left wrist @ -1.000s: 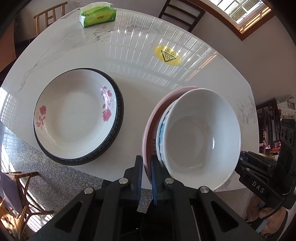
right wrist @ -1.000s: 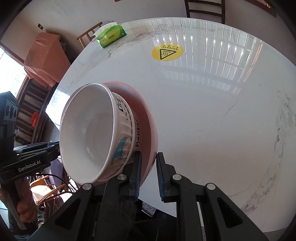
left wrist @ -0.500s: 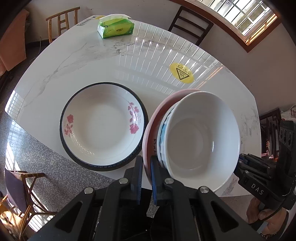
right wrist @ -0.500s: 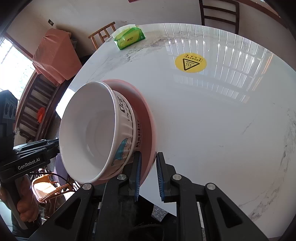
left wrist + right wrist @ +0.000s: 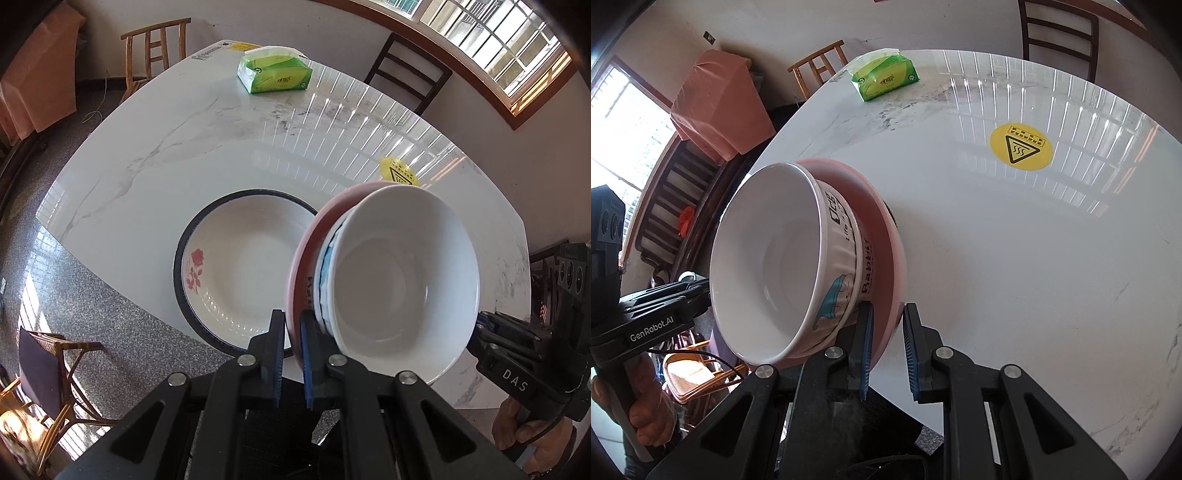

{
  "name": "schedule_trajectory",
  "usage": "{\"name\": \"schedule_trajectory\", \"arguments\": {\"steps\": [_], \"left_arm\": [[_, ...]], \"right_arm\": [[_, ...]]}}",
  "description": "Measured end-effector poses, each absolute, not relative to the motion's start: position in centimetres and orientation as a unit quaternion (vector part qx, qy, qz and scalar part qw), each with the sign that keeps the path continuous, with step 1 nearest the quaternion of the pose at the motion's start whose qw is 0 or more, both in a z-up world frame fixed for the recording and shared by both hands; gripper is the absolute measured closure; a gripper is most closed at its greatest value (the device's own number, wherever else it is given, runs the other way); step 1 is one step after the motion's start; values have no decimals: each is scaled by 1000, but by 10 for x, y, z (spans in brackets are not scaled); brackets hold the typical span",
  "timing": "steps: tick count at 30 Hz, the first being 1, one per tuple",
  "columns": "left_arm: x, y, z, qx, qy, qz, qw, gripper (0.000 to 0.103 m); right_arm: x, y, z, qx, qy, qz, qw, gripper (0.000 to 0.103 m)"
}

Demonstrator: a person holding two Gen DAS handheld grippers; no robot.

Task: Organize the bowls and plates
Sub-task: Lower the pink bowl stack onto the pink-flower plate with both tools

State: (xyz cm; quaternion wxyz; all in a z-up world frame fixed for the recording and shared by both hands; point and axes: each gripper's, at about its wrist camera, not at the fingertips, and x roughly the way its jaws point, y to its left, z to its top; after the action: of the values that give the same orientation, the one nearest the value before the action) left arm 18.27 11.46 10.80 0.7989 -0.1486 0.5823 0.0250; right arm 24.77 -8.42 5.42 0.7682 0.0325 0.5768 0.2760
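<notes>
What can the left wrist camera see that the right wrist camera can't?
Only the left wrist view shows the rose plate with the dark rim lying on the table, and the barred window. Only the right wrist view shows the printing and blue cartoon on the outside of the white bowl, and the pink-covered furniture. Both show the bowl sitting in the pink plate, held at opposite edges by the left gripper and right gripper, plus the green tissue pack and yellow warning sticker.

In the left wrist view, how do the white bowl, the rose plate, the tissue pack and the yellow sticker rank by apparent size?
1. White bowl, though it is nearest the camera
2. Rose plate, possibly truly wider
3. Tissue pack
4. Yellow sticker
</notes>
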Motion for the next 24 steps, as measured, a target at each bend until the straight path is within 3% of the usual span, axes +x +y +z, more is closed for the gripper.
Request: {"name": "schedule_trajectory", "arguments": {"steps": [24], "left_arm": [[198, 173, 89, -167, 587, 57, 790, 97]], "right_arm": [[270, -25, 41, 20, 592, 296, 749, 86]]}}
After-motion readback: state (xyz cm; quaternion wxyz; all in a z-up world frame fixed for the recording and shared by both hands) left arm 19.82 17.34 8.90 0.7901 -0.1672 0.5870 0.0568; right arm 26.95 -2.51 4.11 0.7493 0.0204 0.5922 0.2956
